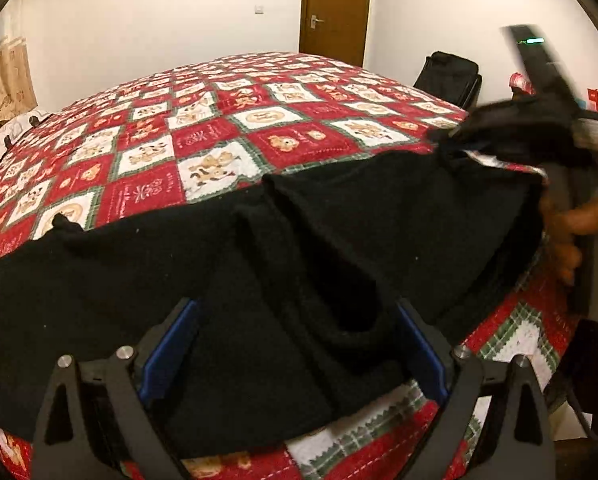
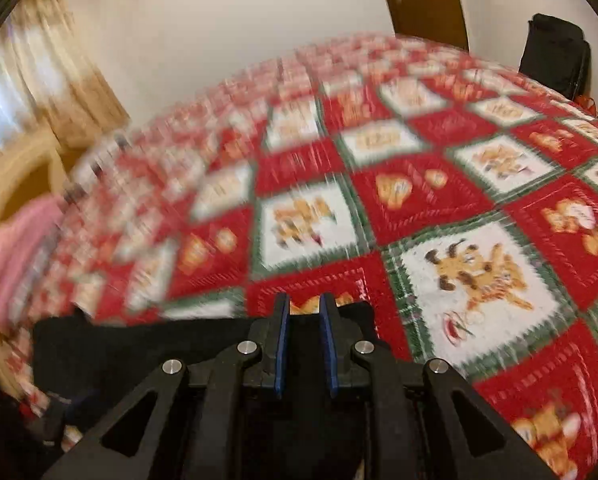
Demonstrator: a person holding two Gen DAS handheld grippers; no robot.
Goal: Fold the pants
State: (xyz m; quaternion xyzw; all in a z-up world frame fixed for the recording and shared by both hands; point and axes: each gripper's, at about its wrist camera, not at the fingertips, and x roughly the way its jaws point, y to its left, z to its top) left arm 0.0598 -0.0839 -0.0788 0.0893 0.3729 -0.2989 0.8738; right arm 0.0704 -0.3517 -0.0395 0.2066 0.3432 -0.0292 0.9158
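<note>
Black pants lie spread across the near part of a bed with a red, white and green patchwork quilt. My left gripper is open, its blue-padded jaws wide on either side of a bunched fold of the pants. My right gripper has its blue pads close together, shut on an edge of the black pants. It holds that edge lifted above the quilt. In the left wrist view the right gripper shows blurred at the right, with the person's hand on its handle.
A brown door stands behind the bed. A black bag or chair is at the far right of the bed. Beige curtains hang at the left. Something pink lies at the bed's left edge.
</note>
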